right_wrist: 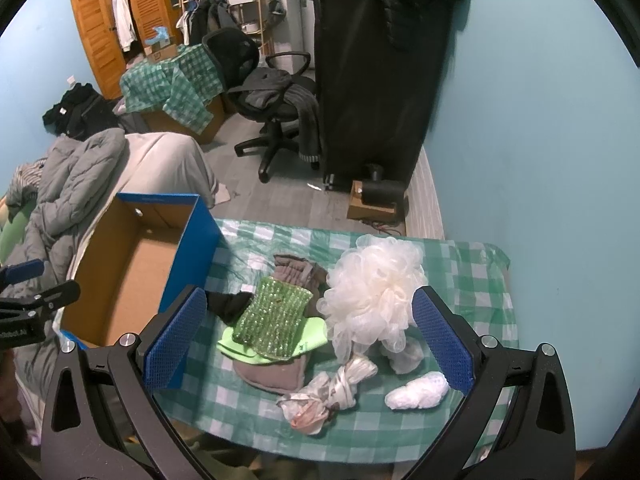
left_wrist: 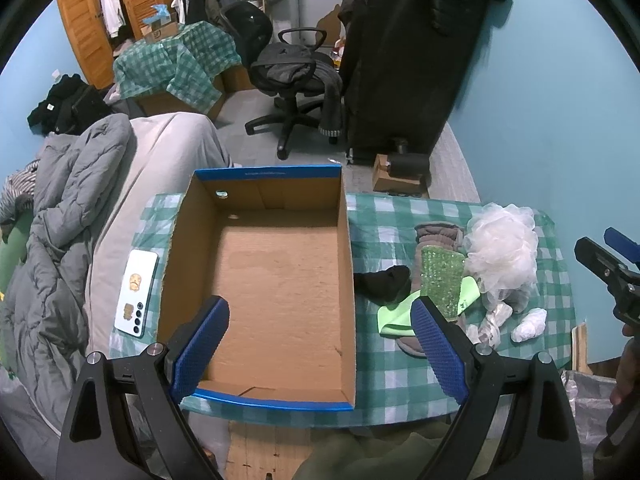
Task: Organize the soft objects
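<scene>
An empty cardboard box (left_wrist: pixel 276 264) with blue rims stands on the green checked tablecloth (left_wrist: pixel 392 364); it also shows in the right wrist view (right_wrist: pixel 132 276). Right of it lies a heap of soft things: a white mesh bath pouf (right_wrist: pixel 376 296), a green sparkly sponge cloth (right_wrist: pixel 276 320) on a lime cloth (right_wrist: pixel 312 338), a brown sock (right_wrist: pixel 272 376), a black sock (right_wrist: pixel 228 304), a knotted plastic bag (right_wrist: pixel 332 392) and a small white bundle (right_wrist: pixel 418 396). My left gripper (left_wrist: pixel 320 340) is open and empty above the box's near edge. My right gripper (right_wrist: pixel 308 340) is open and empty above the heap.
A white phone (left_wrist: pixel 136 292) lies on the tablecloth left of the box. A bed with a grey quilt (left_wrist: pixel 64 216) is on the left. An office chair (left_wrist: pixel 296 80), a tall black covered rack (left_wrist: pixel 404 60) and the blue wall (right_wrist: pixel 540 140) stand behind the table.
</scene>
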A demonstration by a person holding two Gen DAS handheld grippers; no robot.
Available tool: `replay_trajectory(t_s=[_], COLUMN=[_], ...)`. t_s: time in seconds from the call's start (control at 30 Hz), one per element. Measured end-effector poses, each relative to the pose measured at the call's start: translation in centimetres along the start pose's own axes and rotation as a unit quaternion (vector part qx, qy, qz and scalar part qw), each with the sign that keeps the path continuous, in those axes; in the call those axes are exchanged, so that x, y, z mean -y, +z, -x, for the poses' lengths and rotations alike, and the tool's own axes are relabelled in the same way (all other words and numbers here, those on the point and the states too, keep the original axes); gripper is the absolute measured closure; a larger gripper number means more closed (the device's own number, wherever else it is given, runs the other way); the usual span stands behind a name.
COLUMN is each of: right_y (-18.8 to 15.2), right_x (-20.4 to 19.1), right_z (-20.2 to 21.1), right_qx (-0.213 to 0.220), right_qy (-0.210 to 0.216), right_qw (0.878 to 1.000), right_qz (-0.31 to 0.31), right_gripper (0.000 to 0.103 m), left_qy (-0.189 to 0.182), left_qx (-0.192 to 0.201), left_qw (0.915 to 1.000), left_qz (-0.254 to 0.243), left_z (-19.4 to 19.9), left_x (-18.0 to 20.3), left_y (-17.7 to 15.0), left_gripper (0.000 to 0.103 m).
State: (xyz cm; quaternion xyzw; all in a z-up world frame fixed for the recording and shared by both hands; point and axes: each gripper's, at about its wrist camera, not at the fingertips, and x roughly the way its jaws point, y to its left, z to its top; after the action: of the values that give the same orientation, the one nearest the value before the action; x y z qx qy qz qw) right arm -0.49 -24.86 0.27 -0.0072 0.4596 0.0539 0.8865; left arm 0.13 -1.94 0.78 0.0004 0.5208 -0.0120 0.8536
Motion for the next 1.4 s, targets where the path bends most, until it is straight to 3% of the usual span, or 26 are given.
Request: replay_trajectory(t_s=[1.4], right_y=[-0.1], right_x=[0.4], right_z=[-0.2], right_qx=[-0.004], right_qy=[-0.002], right_qw=[1.0], right_qz=[-0.004], right_gripper=[0.002], left_qy=[-0.005], left_qx=[-0.004], left_qw=[1.0], left_qz=[-0.005], left_z=[-0.5], left_x=[1.4], left_y=[0.6], left_gripper=[0.01])
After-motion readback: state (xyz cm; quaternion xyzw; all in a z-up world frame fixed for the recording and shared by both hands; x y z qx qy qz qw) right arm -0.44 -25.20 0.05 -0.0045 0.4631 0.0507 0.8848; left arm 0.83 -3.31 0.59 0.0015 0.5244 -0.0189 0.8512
